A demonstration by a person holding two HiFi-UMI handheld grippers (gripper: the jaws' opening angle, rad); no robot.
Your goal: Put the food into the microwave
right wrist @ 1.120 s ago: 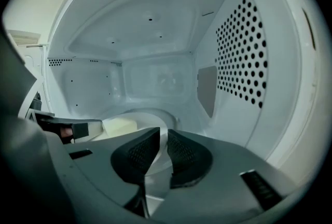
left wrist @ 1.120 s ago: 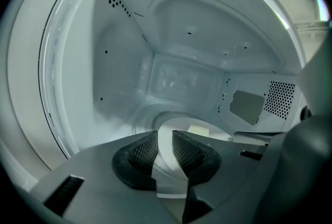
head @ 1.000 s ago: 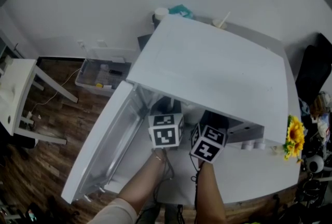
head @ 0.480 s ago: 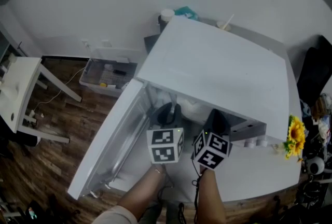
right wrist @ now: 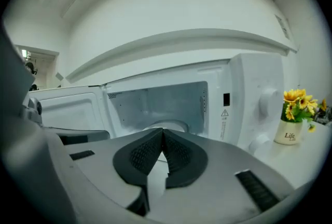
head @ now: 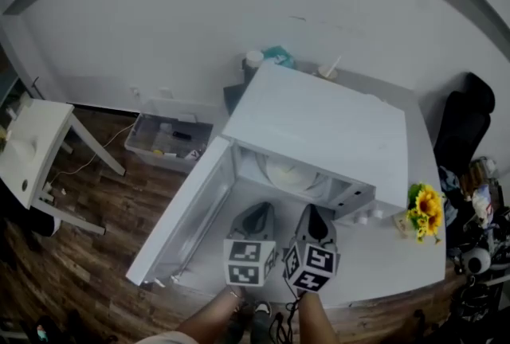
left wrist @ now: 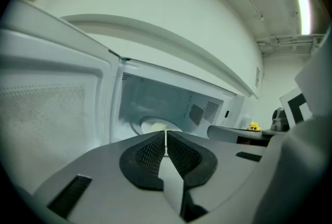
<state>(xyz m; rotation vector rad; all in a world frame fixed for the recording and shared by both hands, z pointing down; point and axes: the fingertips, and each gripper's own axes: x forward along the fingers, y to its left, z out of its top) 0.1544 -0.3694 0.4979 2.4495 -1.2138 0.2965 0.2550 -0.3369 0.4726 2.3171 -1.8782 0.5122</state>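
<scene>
Food [head: 292,173] inside microwave [head: 319,123], beyond empty, closed right tool [right wrist: 162,131].

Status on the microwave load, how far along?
Done: the food sits inside the microwave. In hand: nothing; the left gripper has just been closing its jaws on nothing, and the right gripper is shut, empty, both outside the cavity. Left: the door hangs open, likely to be closed.
</scene>
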